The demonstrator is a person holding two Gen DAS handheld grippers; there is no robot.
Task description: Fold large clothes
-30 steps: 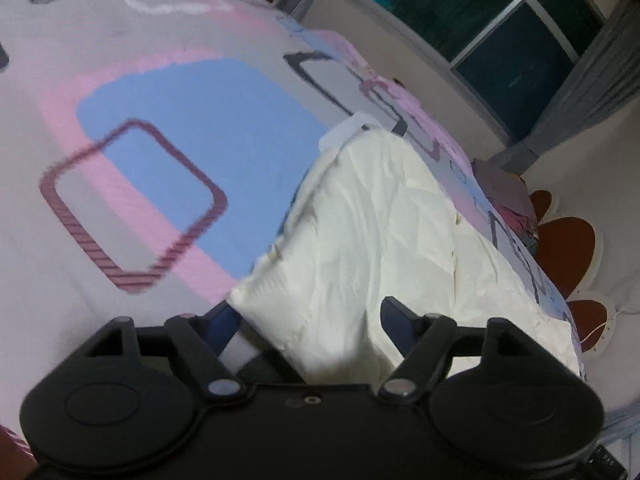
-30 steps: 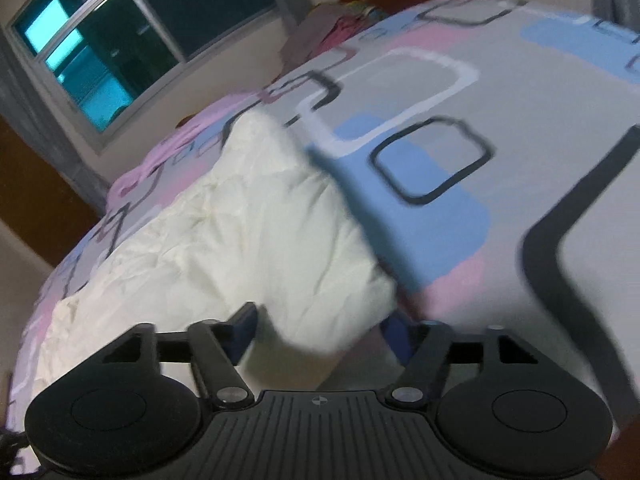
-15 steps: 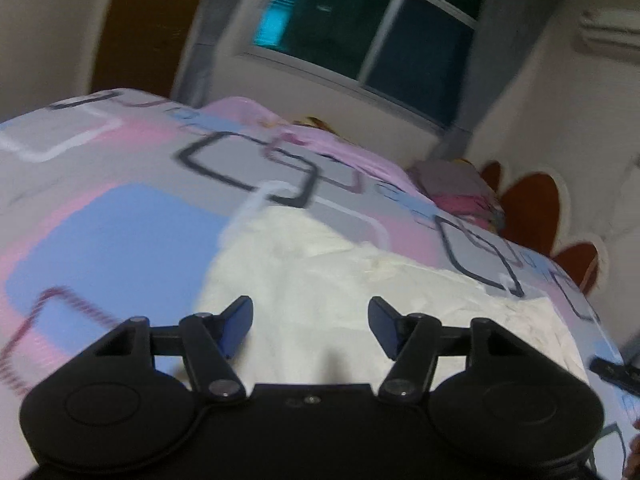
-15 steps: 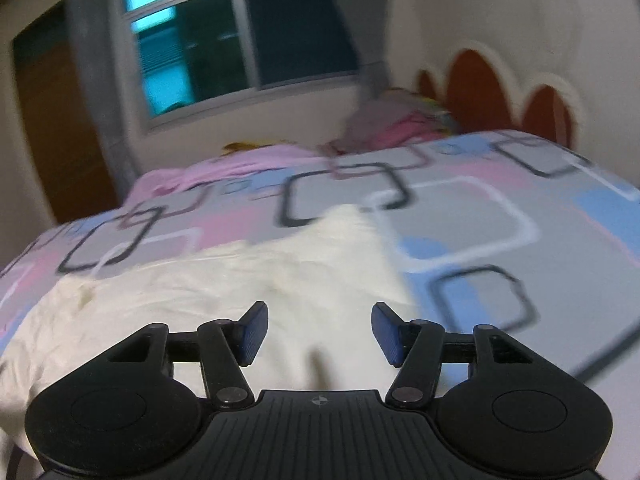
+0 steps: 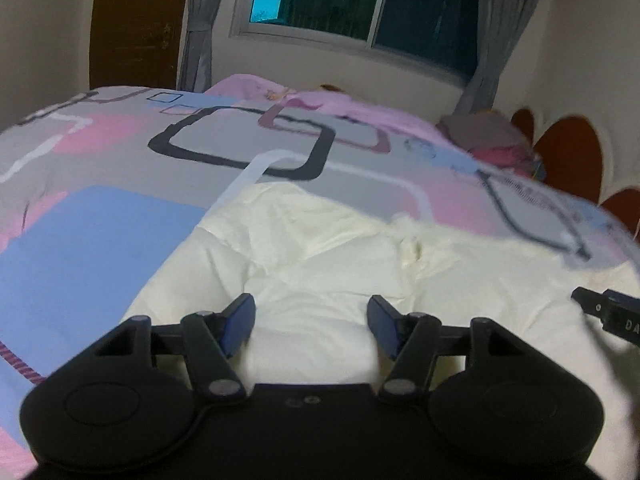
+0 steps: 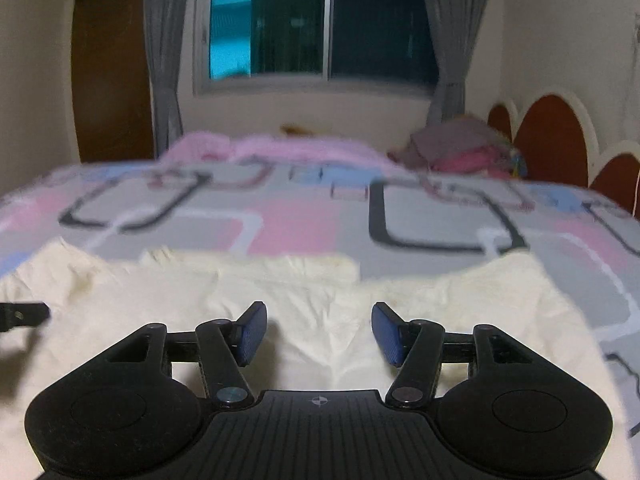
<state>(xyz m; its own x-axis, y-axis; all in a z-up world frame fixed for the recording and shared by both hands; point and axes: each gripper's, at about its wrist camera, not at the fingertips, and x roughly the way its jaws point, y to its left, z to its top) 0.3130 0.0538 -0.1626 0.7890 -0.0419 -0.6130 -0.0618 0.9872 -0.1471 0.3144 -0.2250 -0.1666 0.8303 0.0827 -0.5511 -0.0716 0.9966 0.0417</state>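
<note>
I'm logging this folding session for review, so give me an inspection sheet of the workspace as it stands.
Surface: bed cover, patterned grey, pink and blue.
Job's things: cream garment spread flat and wrinkled on the cover.
Clutter: pink blanket along the far edge; pile of clothes by the headboard.
Grippers: left gripper and right gripper both over the garment, jaws apart, nothing between the pads.
Cables: thin white cord at the right edge, blurred.
Surroundings: dark window, grey curtains, brown door.

Cream garment (image 5: 320, 264) — crumpled, flat on bedspread (image 5: 100, 240)
</note>
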